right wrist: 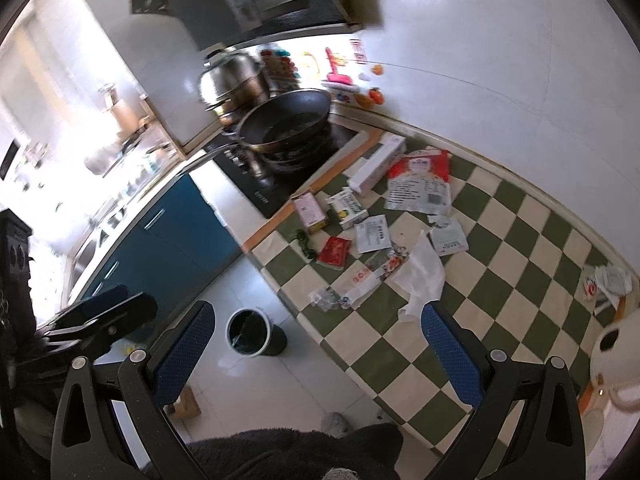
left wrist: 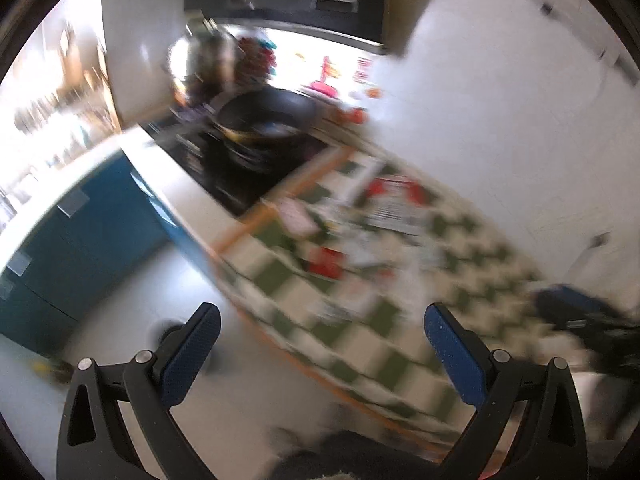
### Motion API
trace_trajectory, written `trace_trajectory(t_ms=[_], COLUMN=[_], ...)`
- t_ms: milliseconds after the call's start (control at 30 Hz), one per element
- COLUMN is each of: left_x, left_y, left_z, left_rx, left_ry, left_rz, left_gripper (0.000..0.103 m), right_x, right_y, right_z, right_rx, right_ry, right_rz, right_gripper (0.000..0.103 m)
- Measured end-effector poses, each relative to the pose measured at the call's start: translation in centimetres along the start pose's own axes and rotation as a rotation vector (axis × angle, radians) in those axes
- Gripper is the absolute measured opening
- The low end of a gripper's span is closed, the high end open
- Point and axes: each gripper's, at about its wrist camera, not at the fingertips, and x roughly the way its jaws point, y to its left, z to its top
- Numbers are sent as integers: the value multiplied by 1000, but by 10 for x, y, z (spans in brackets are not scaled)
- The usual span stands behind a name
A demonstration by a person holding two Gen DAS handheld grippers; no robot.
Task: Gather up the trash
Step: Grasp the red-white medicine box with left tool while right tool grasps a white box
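We find the right gripper (right wrist: pixel 318 320) with its jaws spread wide and nothing between the blue pads (right wrist: pixel 182 354); it hangs above the edge of the checkered counter (right wrist: pixel 500 248). The left gripper (left wrist: pixel 322 326) is likewise wide open and holds nothing; its view is heavily blurred, so only coarse shapes can be confirmed there.

In the right wrist view the trash lies scattered on the counter from about 11 to 1 o'clock of the gripper. We note a red-and-white bag (right wrist: pixel 420 182) at 1 o'clock, a long white box (right wrist: pixel 378 164) just beside it, a pink carton (right wrist: pixel 310 210) and a yellow-green carton (right wrist: pixel 348 210) at 12 o'clock, a small red packet (right wrist: pixel 334 252) near them, two white sachets (right wrist: pixel 372 234) (right wrist: pixel 448 236), and crumpled clear plastic wrappers (right wrist: pixel 420 276) nearest the gripper. More wrappers (right wrist: pixel 608 284) lie well apart at 3 o'clock.

A trash bin (right wrist: pixel 250 332) stands upright on the floor at roughly 10 o'clock, just beside the counter edge, with a dark liner inside. A black wok (right wrist: pixel 286 122) sits on the stove at 12 o'clock, a steel pot (right wrist: pixel 232 78) behind it. The left gripper's body (right wrist: pixel 100 320) shows at 9 o'clock.

In the left wrist view the checkered counter (left wrist: pixel 360 320) runs between the fingers, with blurred red and white items (left wrist: pixel 328 262) on it.
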Motion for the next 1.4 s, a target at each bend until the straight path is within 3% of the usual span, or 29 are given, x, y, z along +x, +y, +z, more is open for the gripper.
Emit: trace_trajectory(t_ms=[133,300,367,500,633,700,800,867,933,1033,1100,1133,1200,1233,1333,1367,1400], left_x=[53,143,187,280,367,394,429,443,455,459,454,452,446,443,431,427,422], left_y=[-9,-24,-19,6,37,46,53,52,49,41,35,33,29,27,8,5,1], left_z=[25,63,73,90,91,90,91,92,93,94,93,91,87,91,95,95,96], left_rx=[111,220,218,105,-171,-285,-432,-476,-481,-427,-373,-360,-309,-287,-215,-199,-187], left_ry=[-8,66,133,342,556,608,653,674,686,672,649,638,617,613,598,592,586], left_rz=[173,255,252,202,97,62,28,20,41,93,110,110,128,140,188,197,204], left_gripper=[103,103,103,103,103,102,102,96,77,58,57,57,56,56,56,55,55], right_x=[34,104,141,227,305,336,382,405,429,458,472,477,484,484,476,472,468], right_y=[-22,-78,-105,-158,-194,-205,-215,-218,-219,-217,-214,-213,-209,-207,-208,-212,-215], right_z=[13,57,78,119,151,165,183,191,197,203,203,203,201,201,199,198,196], right_rx=[107,223,256,323,358,367,370,367,360,333,320,310,288,276,276,290,308], right_ry=[-32,3,31,110,182,200,221,242,262,293,315,328,334,315,265,255,243], right_rz=[-112,-235,-265,-289,-326,-334,-356,-372,-378,-392,-393,-399,-398,-403,-407,-393,-373], right_gripper=[103,103,103,103,103,103,103,103,103,103,101,97,79,76,34,15,10])
